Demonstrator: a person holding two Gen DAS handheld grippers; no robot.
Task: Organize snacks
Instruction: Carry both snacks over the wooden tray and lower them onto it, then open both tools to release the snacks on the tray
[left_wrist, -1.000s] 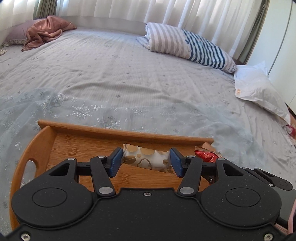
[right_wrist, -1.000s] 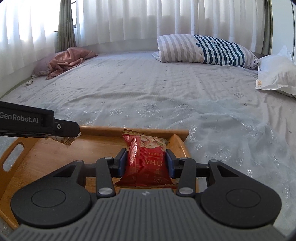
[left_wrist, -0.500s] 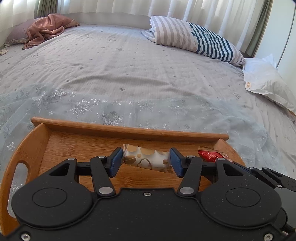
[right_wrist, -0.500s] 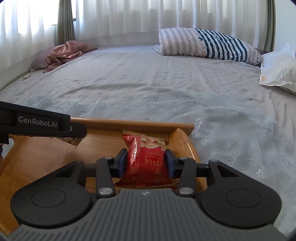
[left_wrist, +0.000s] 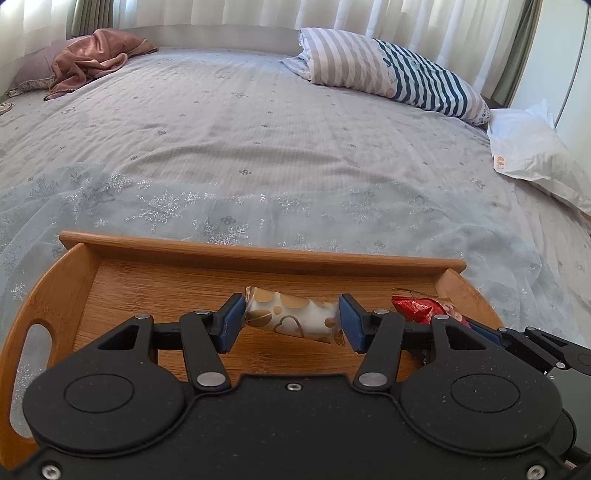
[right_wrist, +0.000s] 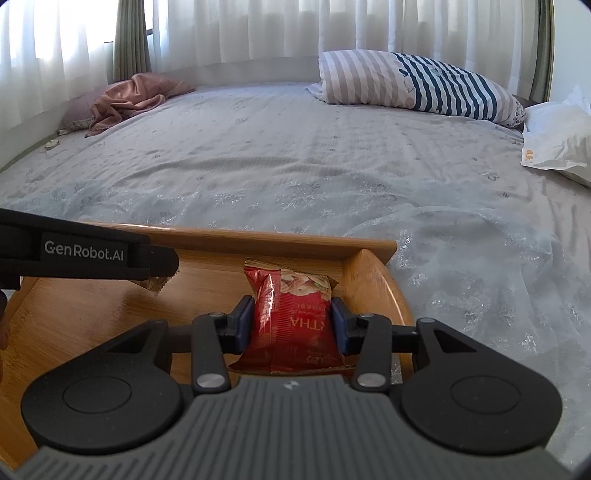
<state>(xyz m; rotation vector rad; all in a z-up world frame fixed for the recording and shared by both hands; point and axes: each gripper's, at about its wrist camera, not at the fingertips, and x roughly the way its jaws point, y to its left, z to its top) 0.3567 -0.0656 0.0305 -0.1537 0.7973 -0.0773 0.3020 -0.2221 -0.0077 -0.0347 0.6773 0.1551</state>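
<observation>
The white snack packet with gold hearts and dots (left_wrist: 291, 320) lies crosswise between the blue pads of the left gripper (left_wrist: 291, 323), which are closed onto its two ends, over the middle of the wooden tray (left_wrist: 258, 254). The red snack bag (right_wrist: 291, 317) stands lengthwise in the right gripper (right_wrist: 291, 325), pads pressed on both its sides, at the tray's right end near the curved side wall.

Only the left wrist view shows the white packet in full and the tray's left handle slot; there the red bag is just a crumpled corner at the right. The right wrist view shows the red bag's printed face, while the left gripper's black finger hides nearly all of the white packet.

The tray sits on a grey bedspread (left_wrist: 258, 147); a striped pillow (right_wrist: 417, 85) lies far right.
</observation>
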